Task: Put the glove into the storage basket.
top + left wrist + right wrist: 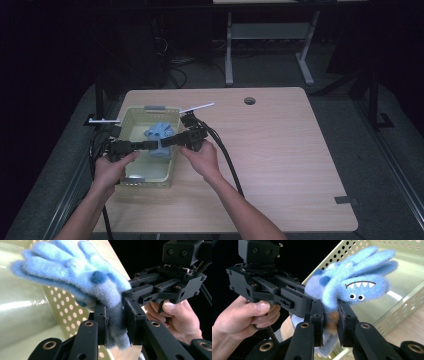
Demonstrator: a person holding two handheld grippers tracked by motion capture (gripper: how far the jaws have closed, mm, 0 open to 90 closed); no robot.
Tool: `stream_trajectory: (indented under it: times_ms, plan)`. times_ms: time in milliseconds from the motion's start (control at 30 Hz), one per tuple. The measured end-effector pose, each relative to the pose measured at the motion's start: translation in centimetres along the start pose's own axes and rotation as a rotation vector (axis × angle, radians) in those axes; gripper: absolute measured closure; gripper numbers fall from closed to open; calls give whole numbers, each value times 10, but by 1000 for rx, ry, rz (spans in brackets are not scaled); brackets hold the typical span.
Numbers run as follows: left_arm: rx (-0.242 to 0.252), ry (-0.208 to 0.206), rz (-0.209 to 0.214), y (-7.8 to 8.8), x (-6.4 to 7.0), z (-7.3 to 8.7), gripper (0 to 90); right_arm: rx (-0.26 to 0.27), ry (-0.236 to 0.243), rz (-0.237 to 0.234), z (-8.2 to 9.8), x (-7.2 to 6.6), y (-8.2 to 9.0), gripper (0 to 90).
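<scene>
At centre left of the high view, over the perforated basket (pixel 131 116) on the table (pixel 280 150), my left tool (pixel 117 322) and right tool (pixel 330 321) both pinched the cuff of a fuzzy blue glove (pixel 159 134), which I judged light, limp and best held there.

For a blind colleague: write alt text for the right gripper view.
Two black jaws pinch the cuff of a fuzzy blue monster glove over a pale perforated basket. At left, a hand holds the other gripper, clamped on the same glove.
</scene>
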State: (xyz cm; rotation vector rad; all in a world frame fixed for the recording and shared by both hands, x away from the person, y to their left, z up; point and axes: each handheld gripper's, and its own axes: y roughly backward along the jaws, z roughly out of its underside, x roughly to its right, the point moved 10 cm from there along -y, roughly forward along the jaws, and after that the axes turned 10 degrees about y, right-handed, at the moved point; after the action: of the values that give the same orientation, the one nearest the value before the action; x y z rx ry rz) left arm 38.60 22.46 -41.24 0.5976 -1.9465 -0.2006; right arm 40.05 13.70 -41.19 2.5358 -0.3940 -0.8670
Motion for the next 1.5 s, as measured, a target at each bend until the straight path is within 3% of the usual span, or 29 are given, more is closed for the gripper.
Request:
stream_trajectory:
  times_ms: [567, 700, 1233, 1500]
  plan:
    - [-23, 5, -32, 9, -13, 1, 737, -20, -1, -7, 1, 0, -17, 761]
    - [-24, 26, -35, 13, -19, 2, 739, -27, 0, -9, 1, 0, -23, 760]
    - [-38, 39, -68, 22, -35, 4, 743, -57, 2, -18, 3, 2, -44, 743]
    - [-64, 42, -123, 23, -45, 5, 745, -93, -9, -12, 8, 5, -55, 724]
